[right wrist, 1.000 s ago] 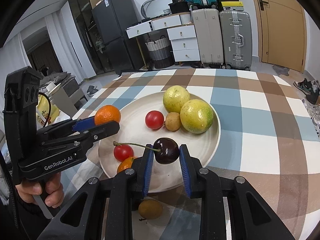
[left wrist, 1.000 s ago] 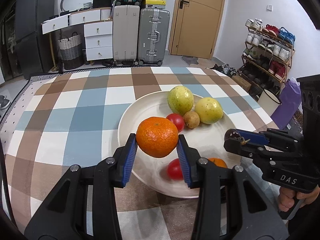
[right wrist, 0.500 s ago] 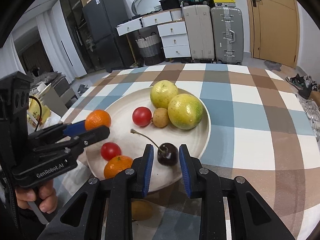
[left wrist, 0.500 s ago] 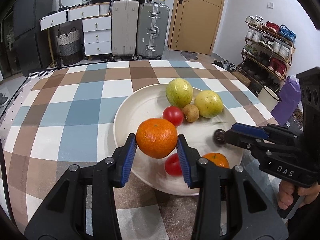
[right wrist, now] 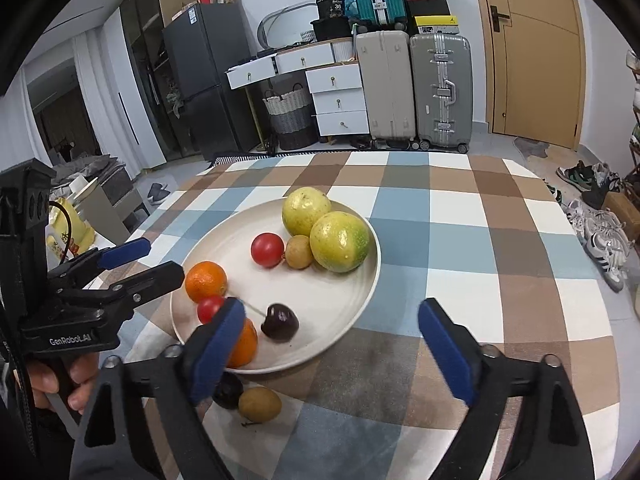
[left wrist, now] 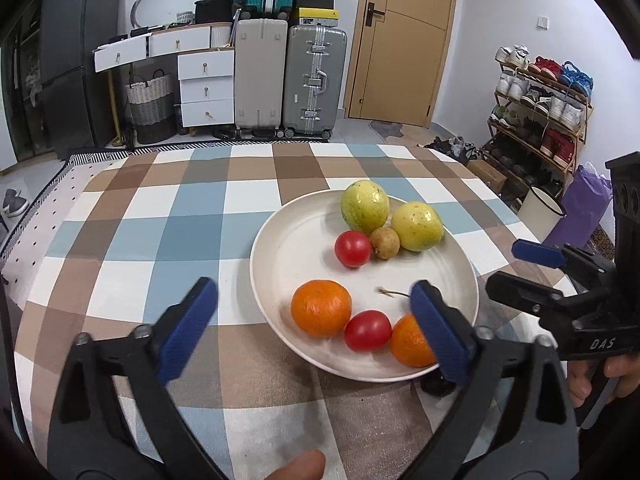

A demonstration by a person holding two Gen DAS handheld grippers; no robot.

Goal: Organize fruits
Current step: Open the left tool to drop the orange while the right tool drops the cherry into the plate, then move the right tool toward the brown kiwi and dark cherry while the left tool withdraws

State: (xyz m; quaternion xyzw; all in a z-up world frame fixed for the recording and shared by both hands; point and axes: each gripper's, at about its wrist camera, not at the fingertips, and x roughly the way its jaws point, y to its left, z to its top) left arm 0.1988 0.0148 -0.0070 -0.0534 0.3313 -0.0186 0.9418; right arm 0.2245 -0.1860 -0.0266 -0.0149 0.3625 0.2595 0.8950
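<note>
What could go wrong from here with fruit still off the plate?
The brown fruit and dark fruit lie on the cloth against the plate rim, so a grab may nudge the plate. The cherry sits near that edge and could roll. Both the left gripper and right gripper are opening, empty.

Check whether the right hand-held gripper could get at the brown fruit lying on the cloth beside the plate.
Probably yes: the brown fruit lies just below the right hand-held gripper, whose jaws are opening with nothing between them; only a dark fruit touches it.
</note>
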